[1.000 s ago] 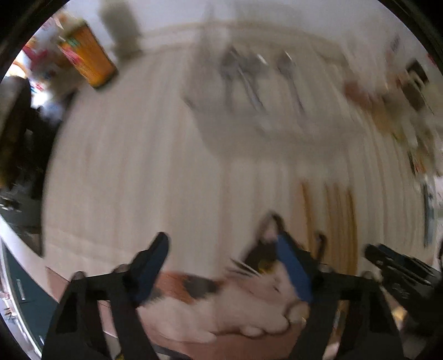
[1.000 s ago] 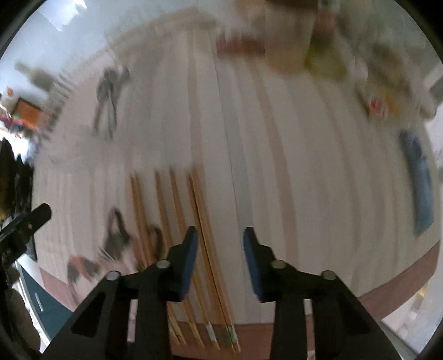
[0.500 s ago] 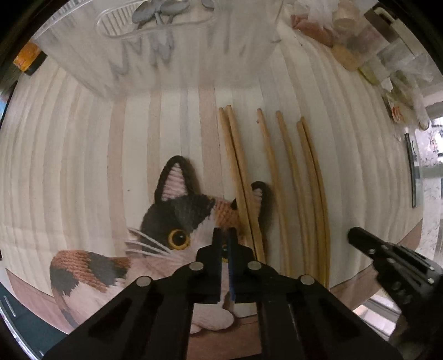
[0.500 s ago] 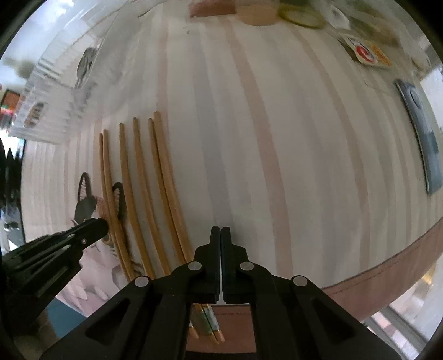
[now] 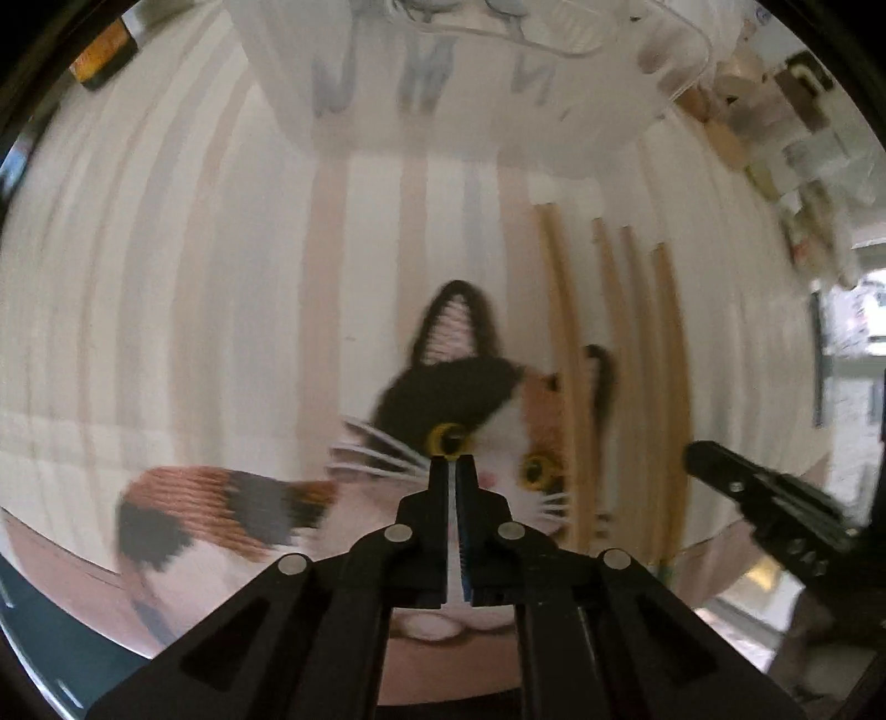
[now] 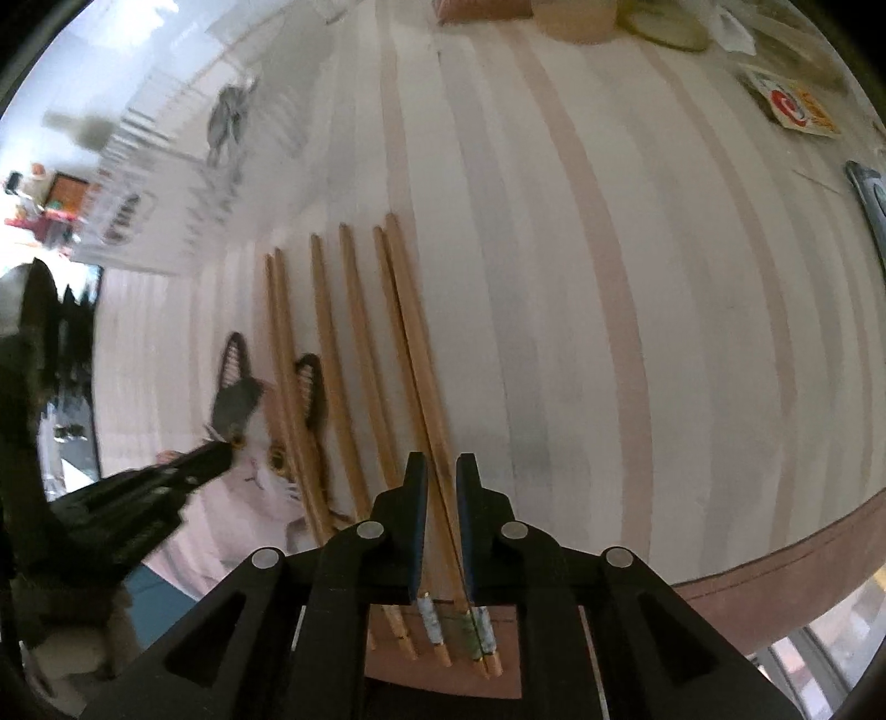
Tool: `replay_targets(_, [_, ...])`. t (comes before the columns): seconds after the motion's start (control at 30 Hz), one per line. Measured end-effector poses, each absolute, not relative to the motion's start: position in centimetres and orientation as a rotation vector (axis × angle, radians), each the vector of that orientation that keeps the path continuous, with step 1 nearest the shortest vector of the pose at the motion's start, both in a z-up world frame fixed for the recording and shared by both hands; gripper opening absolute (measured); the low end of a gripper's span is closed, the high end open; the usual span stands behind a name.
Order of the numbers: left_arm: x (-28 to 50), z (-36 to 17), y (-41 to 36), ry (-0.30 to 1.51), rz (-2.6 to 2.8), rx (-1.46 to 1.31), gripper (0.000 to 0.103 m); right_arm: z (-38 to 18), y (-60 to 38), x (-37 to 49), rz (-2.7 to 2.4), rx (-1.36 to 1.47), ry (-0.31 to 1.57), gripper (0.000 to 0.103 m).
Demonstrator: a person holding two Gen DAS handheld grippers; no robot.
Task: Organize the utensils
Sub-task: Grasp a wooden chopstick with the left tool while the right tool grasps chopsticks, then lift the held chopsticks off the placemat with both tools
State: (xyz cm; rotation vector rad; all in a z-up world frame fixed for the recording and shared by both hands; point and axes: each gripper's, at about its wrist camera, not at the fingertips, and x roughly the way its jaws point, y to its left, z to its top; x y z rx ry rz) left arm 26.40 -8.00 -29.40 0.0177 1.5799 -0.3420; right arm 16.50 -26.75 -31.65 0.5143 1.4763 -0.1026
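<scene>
Several wooden chopsticks (image 6: 354, 354) lie side by side on a striped placemat (image 6: 554, 277); they also show in the left wrist view (image 5: 637, 360). My right gripper (image 6: 441, 471) is partly open, low over the rightmost pair of chopsticks (image 6: 426, 387), which runs between its fingers. My left gripper (image 5: 453, 471) is shut and empty, above the cat picture (image 5: 459, 399). A clear utensil tray (image 5: 443, 99) holding forks and spoons stands at the far side.
The left gripper shows at the left of the right wrist view (image 6: 210, 454); the right gripper shows at the right of the left wrist view (image 5: 720, 471). Packets and a cup (image 6: 576, 16) stand at the far edge. The mat's brown front border (image 6: 775, 581) is near.
Both grippers shut half a second ago. The right gripper has since opened a little and shifted over the rightmost chopsticks. The left gripper stays shut and has drifted left over the cat.
</scene>
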Motion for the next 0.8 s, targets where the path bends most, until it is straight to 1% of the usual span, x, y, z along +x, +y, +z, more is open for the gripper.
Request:
replay_targets(0.13, [26.2, -29.1, -9.9, 1.586, -0.404, -0.033, 0.006, -32.0, -26.8, 16.6, -0.152, 0.493, 1.482, 0.009])
replay_targets(0.3, [26.2, -29.5, -12.2, 1.585, -0.432, 0.004, 0.007, -31.6, -26.8, 16.5, -0.183, 0.465, 1.496, 0.007])
replay_targets(0.33, [25.9, -30.1, -12.0, 1.588, -0.426, 0.03, 0.01, -31.5, -26.9, 16.5, -0.185, 0.467, 1.498, 0.007])
replay_targets(0.53, [25.4, -30.3, -13.5, 1.57, -0.443, 0.074, 0.008, -31.5, -27.7, 15.7, -0.193, 0.479, 1.499, 0.008])
replay_targets(0.63, [25.3, -30.0, -14.3, 1.555, -0.447, 0.129, 0.004, -31.9, -27.6, 16.2, -0.191, 0.481, 1.5, 0.008])
replay_targets(0.8, [25.3, -29.9, -13.5, 1.524, -0.4, 0.238, 0.003, -32.2, -27.7, 15.9, -0.207, 0.467, 1.504, 0.008])
